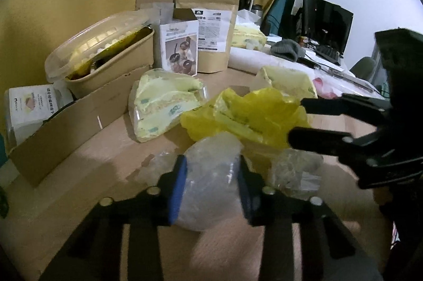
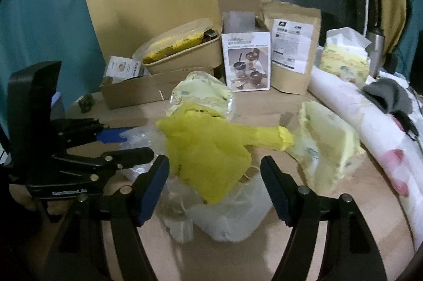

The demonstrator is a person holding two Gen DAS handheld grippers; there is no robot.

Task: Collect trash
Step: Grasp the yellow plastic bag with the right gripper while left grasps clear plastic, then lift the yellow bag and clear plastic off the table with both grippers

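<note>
On the wooden tabletop (image 1: 111,162), a heap of soft rubbish lies in the middle: a crumpled yellow plastic bag (image 2: 208,154) draped over clear plastic bags (image 2: 232,217), with pale yellow-green tissue packs on either side of it. One tissue pack (image 1: 164,106) sits to the left of the yellow bag in the left wrist view, and another (image 2: 327,146) lies to its right in the right wrist view.

Nearest the left wrist camera, the left gripper (image 1: 212,186) has its blue-padded jaws drawn in against the sides of a clear plastic bag (image 1: 208,175), which fills the gap between them; the pads appear to press on the film. The right gripper (image 2: 214,183) stands with its jaws wide apart, straddling the lower edge of the yellow bag and the clear plastic beneath it, and its pads touch neither.

Behind the heap, a low cardboard tray (image 1: 79,120) holds a brown takeaway container (image 1: 111,67) whose clear lid sits tilted. Beside it stand a white product box (image 1: 179,48) printed with cups and a kraft paper pouch (image 1: 214,35) with a white label. Farther right are a grey knitted hat (image 1: 288,48) and a dark monitor (image 1: 327,22).
</note>
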